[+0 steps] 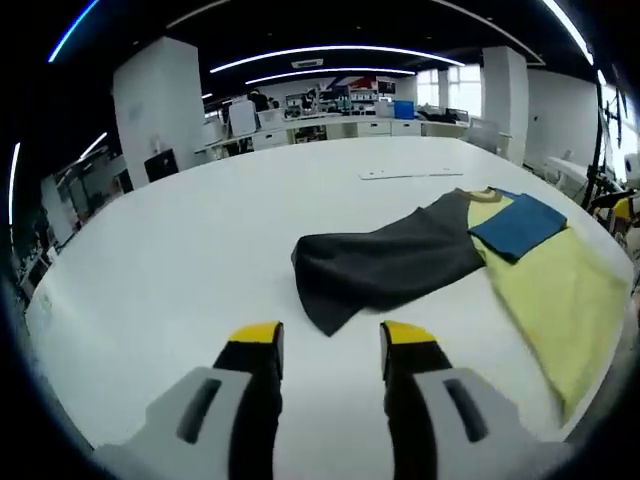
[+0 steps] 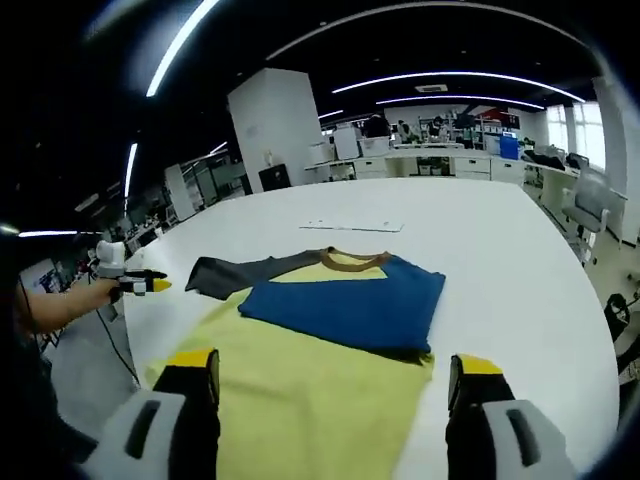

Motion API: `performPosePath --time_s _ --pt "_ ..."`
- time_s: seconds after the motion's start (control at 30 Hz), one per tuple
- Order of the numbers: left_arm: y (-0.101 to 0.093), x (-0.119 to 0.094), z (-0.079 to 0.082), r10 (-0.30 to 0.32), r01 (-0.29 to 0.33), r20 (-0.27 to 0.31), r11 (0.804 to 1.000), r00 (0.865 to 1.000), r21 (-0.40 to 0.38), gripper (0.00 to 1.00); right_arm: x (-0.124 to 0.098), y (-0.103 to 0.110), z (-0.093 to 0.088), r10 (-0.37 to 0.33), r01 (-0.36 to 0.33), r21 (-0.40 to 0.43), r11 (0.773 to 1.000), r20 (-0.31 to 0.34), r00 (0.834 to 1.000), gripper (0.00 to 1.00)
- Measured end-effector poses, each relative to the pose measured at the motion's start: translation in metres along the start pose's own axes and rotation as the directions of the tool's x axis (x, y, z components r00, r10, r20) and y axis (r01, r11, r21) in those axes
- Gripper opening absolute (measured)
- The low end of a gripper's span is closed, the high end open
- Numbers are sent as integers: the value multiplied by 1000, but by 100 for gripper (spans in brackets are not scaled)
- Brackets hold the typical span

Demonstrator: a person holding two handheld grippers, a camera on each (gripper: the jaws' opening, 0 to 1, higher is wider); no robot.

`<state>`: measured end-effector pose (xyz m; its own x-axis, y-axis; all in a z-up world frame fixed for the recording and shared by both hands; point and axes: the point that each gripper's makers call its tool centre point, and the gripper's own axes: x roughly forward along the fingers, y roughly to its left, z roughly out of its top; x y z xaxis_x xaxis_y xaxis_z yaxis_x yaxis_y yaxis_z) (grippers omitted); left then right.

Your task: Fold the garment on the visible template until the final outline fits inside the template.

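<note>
Garment lies flat on white table: yellow body nearest right gripper, blue panel folded over chest, brown collar at far end, dark grey sleeve stretched out sideways. Right gripper jaws spread wide, empty, over yellow hem. Left gripper jaws apart, empty, just short of sleeve's near end. Thin white strip on table beyond garment. Template outline: cannot tell. Person's arm at table's edge in right gripper view. Office desks behind.
</note>
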<state>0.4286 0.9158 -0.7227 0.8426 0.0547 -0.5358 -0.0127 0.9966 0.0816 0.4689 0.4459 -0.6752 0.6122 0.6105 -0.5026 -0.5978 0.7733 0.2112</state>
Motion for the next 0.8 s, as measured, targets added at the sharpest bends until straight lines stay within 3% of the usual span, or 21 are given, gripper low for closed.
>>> performPosePath --time_s 0.37,0.8 --pt "-1 26 -17 -2 -1 -49 999 999 -48 20 -11 -4 -6 -33 33 -11 999 -15 999 95" --pt "1 44 -23 11 -16 -79 999 997 -52 11 -18 -12 -14 -74 72 -42 997 -55 996 94"
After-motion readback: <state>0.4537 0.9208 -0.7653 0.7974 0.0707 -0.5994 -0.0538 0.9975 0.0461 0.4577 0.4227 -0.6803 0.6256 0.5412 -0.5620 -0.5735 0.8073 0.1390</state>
